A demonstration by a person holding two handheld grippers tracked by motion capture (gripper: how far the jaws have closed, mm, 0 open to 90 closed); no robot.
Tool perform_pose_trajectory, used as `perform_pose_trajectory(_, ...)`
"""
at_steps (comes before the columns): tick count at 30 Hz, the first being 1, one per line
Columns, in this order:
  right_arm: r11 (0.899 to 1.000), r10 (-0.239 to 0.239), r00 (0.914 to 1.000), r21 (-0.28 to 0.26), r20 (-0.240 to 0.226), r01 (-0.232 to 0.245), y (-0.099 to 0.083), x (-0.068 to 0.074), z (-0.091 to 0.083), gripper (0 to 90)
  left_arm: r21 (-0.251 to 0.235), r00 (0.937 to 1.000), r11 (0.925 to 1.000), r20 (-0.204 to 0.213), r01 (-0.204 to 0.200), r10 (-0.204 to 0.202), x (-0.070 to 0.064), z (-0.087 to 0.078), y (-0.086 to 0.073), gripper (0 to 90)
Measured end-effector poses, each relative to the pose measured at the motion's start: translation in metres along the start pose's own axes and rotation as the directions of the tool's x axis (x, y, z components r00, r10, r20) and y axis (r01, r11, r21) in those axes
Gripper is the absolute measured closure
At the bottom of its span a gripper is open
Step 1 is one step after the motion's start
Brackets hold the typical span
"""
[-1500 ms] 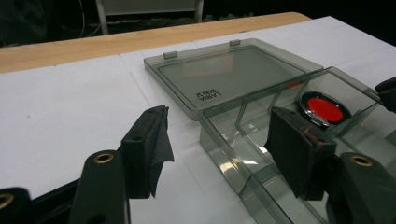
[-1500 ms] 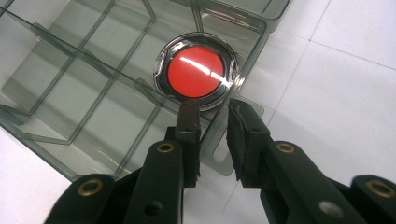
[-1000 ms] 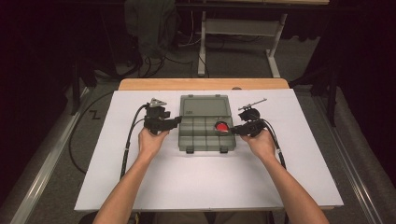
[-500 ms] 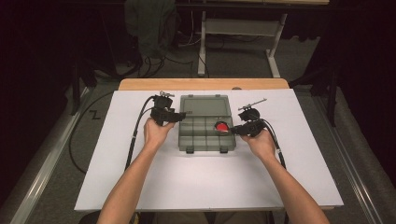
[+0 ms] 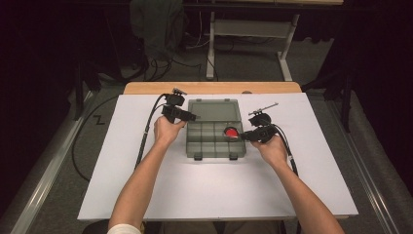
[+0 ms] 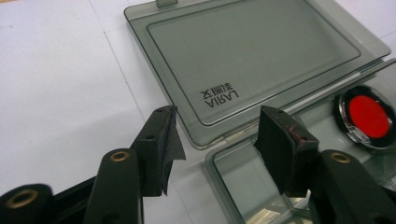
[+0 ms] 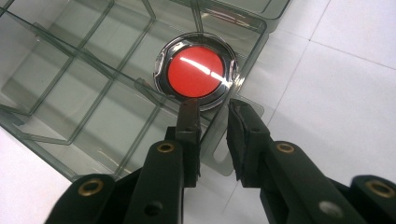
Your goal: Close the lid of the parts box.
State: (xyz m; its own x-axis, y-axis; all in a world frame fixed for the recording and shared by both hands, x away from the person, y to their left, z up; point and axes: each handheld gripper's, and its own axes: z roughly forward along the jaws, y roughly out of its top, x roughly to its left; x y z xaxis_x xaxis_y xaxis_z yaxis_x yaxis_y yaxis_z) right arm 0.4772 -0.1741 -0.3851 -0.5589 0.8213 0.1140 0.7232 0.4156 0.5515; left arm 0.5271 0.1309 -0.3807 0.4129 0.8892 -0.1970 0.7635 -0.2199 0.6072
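Note:
A smoky clear compartment box (image 5: 209, 144) lies in the middle of the white table, its lid (image 5: 214, 109) folded flat on the far side. A round red disc (image 5: 231, 132) in a clear case sits in a right-hand compartment. My left gripper (image 5: 191, 117) is at the box's far left corner. In its own view it (image 6: 217, 114) stands open over the hinge, with the lid (image 6: 252, 60) ahead and the disc (image 6: 371, 114) to the right. My right gripper (image 5: 242, 134) is at the box's right side. There its (image 7: 212, 109) jaws stand close together astride the box wall (image 7: 254, 46), just short of the disc (image 7: 195, 71).
The white table top (image 5: 214, 195) has free room in front of and beside the box. A wooden strip (image 5: 209, 87) runs along its far edge. The left gripper's black cable (image 5: 146, 134) trails over the left side. A grey desk frame (image 5: 243, 29) stands beyond on the dark floor.
My left gripper has moved away from me along the box's left side to the hinge corner. The right gripper, the box and the disc have stayed put.

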Motion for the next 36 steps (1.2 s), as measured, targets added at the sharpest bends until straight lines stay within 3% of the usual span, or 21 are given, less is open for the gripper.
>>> perform_pose_trajectory(8,1.0,0.001,1.0,0.002,-0.004,-0.001,0.0,-0.001,0.0,76.9,0.048,0.9991,0.9979,-0.004,0.043,-0.043,0.009,0.013,0.007,49.6)
perform_pose_trajectory(18,1.0,0.003,1.0,0.0,-0.003,-0.003,0.0,0.0,0.0,76.9,0.06,0.9957,0.9942,0.021,0.089,-0.091,0.015,0.022,0.009,51.9)
perform_pose_trajectory(26,1.0,-0.001,1.0,-0.001,-0.005,0.001,0.0,-0.001,0.0,76.9,0.067,0.9888,0.9889,0.059,0.133,-0.137,0.02,0.031,0.008,53.6)
perform_pose_trajectory(31,1.0,0.001,1.0,-0.001,-0.006,-0.001,0.0,-0.001,0.0,76.9,0.079,0.9792,0.9814,0.09,0.175,-0.182,0.025,0.036,0.007,52.1)
perform_pose_trajectory(36,1.0,0.0,1.0,0.0,-0.006,0.0,0.0,-0.001,0.0,76.9,0.078,0.9753,0.9792,0.104,0.187,-0.195,0.027,0.037,0.007,50.6)
